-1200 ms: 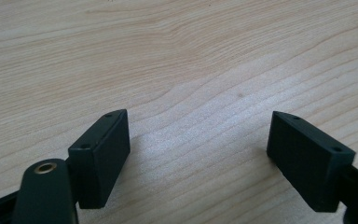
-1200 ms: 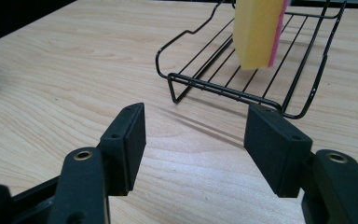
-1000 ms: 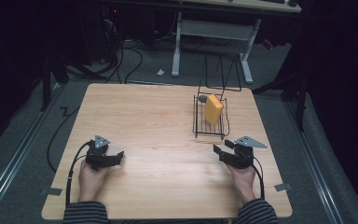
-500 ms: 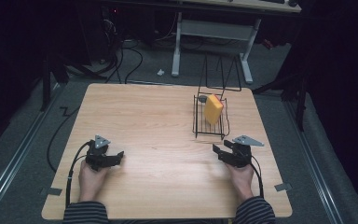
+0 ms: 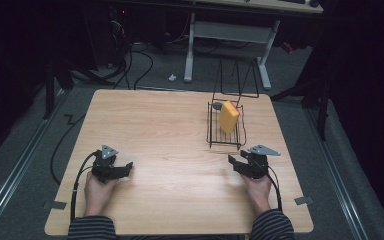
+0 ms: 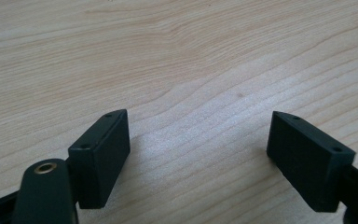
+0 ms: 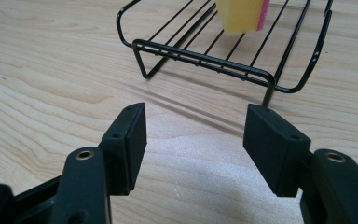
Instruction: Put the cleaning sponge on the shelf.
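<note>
A yellow sponge stands in a wire rack just ahead of the right gripper; both it and the left gripper rest gaping on the bench.

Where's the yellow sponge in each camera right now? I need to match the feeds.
High view: yellow sponge stands in the wire rack, right of centre, far side of the table.
Left gripper view: not in it.
Right gripper view: sponge at the top edge, in the rack.
Shared landmark: the rack.
</note>
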Demonstrator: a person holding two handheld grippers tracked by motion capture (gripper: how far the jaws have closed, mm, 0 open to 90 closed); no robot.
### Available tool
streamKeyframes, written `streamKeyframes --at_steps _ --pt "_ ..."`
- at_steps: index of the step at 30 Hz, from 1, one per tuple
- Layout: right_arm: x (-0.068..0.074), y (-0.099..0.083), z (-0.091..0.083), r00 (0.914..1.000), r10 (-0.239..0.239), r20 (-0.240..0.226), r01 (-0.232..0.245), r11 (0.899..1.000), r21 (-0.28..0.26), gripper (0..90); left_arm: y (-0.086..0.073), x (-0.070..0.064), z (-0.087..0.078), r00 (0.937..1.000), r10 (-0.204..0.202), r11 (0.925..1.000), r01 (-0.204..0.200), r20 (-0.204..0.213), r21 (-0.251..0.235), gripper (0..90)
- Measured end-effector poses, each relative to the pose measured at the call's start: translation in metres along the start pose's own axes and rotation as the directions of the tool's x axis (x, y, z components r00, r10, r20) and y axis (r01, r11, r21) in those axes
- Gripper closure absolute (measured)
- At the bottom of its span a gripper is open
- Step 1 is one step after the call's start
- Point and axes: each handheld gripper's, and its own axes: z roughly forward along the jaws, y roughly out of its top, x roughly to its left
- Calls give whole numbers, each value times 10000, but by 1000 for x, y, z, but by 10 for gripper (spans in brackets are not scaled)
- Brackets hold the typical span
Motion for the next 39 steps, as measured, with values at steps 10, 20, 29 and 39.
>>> streamKeyframes --at_steps 10,20,29,39 --pt "0 -2 7 9993 -252 258 244 9992 317 399 0 0 0 10000 2 10000 -2 0 0 218" --pt "-2 -4 13 9987 -313 413 289 9980 569 398 0 0 0 10000 2 10000 -2 0 -1 218" --pt "-5 -5 16 9975 -310 637 266 9973 689 393 0 0 0 10000 2 10000 -2 0 -2 218" --pt "-7 -7 22 9958 -311 857 221 9943 1045 382 0 0 0 10000 2 10000 -2 1 2 218"
